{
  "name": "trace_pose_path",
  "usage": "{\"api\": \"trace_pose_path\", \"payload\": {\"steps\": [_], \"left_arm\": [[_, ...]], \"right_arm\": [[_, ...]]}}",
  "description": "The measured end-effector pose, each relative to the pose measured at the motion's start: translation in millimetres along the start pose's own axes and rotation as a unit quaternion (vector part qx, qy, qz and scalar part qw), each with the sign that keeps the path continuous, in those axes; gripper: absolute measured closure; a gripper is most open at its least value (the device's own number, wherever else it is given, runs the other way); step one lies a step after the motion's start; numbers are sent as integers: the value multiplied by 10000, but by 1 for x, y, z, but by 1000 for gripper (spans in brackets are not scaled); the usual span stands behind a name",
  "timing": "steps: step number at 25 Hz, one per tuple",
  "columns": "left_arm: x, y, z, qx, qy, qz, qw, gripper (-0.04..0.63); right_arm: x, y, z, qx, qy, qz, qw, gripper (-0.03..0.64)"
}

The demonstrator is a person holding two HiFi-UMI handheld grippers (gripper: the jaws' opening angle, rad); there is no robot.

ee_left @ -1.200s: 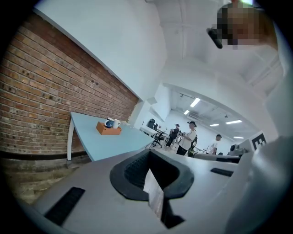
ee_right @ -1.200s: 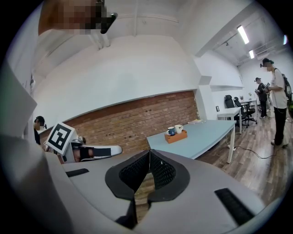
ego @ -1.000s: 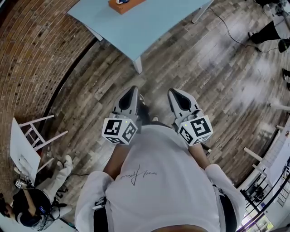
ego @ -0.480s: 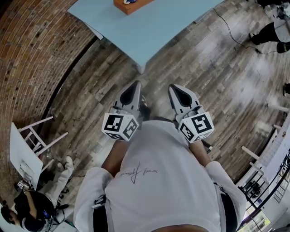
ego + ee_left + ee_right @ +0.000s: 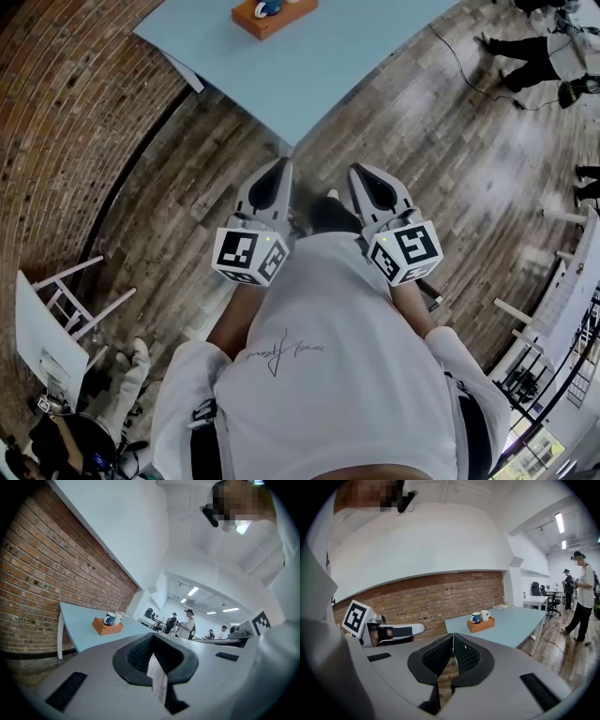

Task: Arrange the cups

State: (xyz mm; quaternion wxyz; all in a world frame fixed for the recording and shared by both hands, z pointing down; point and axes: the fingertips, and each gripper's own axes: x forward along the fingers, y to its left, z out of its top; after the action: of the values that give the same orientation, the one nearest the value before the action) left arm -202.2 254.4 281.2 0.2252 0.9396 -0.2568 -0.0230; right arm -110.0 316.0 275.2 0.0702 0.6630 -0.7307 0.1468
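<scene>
An orange tray (image 5: 274,16) stands on a light-blue table (image 5: 319,66) at the top of the head view. It holds a blue cup (image 5: 476,617) and a white cup (image 5: 485,615); the left gripper view shows the blue cup (image 5: 110,618) and white cup (image 5: 117,618) too. My left gripper (image 5: 278,171) and right gripper (image 5: 360,174) are held side by side in front of my chest, over the wooden floor and short of the table's near corner. Both are shut with nothing between the jaws. In the right gripper view, the left gripper (image 5: 396,633) shows beside the right gripper (image 5: 453,641).
A brick wall (image 5: 66,122) runs along the left. A white stool (image 5: 56,309) and a seated person (image 5: 66,441) are at lower left. Other people stand at the far right (image 5: 583,597), with a cable (image 5: 469,66) on the floor near the table.
The table and tray have come nearer in the head view. Both grippers have moved forward together toward the table's corner, still shut.
</scene>
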Motion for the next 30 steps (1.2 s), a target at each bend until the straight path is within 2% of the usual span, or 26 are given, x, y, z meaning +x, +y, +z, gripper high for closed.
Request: {"api": "trace_pose_path", "payload": {"steps": [7, 13, 20, 24, 30], "left_arm": [[20, -6, 5, -46, -79, -244, 9997, 586], [50, 12, 21, 117, -168, -106, 9997, 586], [92, 28, 26, 58, -130, 76, 9999, 586], [126, 28, 28, -93, -48, -161, 9998, 586], [171, 37, 30, -292, -90, 37, 9995, 586]], "right_arm": [[16, -11, 12, -132, -94, 10, 9999, 597], [45, -31, 31, -178, -185, 153, 9996, 597], [90, -57, 53, -301, -190, 623, 9974, 597], [114, -81, 66, -303, -160, 830, 9960, 597], [148, -118, 74, -338, 24, 1171, 9925, 597]]}}
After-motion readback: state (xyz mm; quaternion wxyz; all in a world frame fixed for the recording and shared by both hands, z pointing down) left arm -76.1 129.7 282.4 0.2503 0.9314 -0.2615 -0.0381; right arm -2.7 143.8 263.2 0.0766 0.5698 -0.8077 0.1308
